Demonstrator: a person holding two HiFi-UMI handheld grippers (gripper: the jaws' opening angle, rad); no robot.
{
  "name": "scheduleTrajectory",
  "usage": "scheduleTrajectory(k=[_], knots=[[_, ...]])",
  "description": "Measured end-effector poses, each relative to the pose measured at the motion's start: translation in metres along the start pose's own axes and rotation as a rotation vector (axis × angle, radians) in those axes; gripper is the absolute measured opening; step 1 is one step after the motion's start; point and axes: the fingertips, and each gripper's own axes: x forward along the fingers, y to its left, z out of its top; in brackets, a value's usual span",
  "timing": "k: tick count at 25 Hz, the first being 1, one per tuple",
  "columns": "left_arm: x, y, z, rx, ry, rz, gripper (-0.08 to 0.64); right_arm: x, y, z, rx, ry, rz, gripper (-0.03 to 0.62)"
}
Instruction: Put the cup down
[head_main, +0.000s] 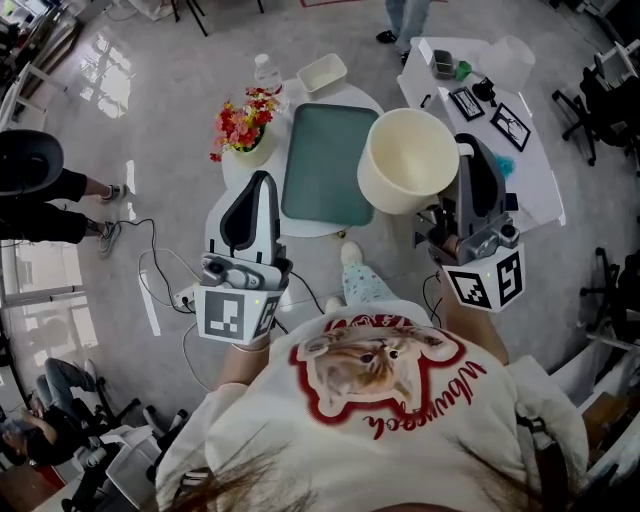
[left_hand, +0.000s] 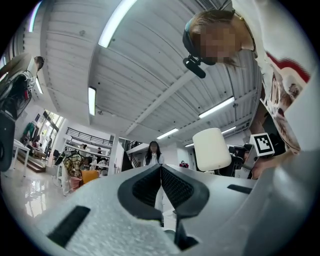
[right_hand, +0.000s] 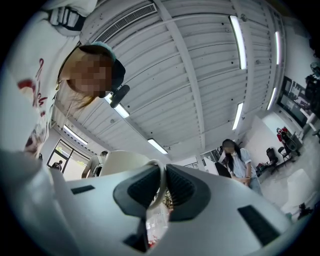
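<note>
A cream cup (head_main: 408, 160) is held up in the air, above the right edge of a teal tray (head_main: 320, 165). My right gripper (head_main: 468, 150) points upward and is shut on the cup's thin handle (right_hand: 160, 184), which runs between its dark pads; the cup's body (right_hand: 124, 160) shows just left of them. The left gripper (head_main: 262, 182) also points upward, level with the tray's left side, its jaws pressed together with nothing between them. In the left gripper view the closed gripper (left_hand: 161, 168) stands in front and the cup (left_hand: 212, 149) shows at the right.
The tray lies on a small round white table (head_main: 235, 170) with a flower pot (head_main: 245, 125), a clear bottle (head_main: 266, 72) and a white box (head_main: 322, 72). A second white table (head_main: 535, 165) with small items stands at right. Cables cross the floor (head_main: 160, 270); people stand around.
</note>
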Motion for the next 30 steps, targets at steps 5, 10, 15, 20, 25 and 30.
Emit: scheduleTrajectory(k=[5,10,15,20,25,30], knots=[[0.038,0.014,-0.01,0.03,-0.016,0.016,0.015,0.031,-0.029,-0.012,0.011,-0.003,0.026,0.05],[0.064,0.024,-0.012,0.039,-0.021,0.032,0.015,0.058,-0.045,-0.018,0.025,-0.012,0.054,0.051],[0.08,0.031,-0.017,0.042,-0.02,0.053,0.015,0.074,-0.056,-0.027,0.041,-0.009,0.079,0.049],[0.09,0.036,-0.024,0.043,-0.012,0.069,0.015,0.086,-0.064,-0.036,0.058,-0.004,0.093,0.049],[0.098,0.04,-0.026,0.056,-0.011,0.094,0.015,0.093,-0.073,-0.042,0.064,-0.002,0.114,0.049],[0.103,0.048,-0.028,0.067,-0.008,0.111,0.015,0.103,-0.077,-0.05,0.075,0.007,0.139,0.049]])
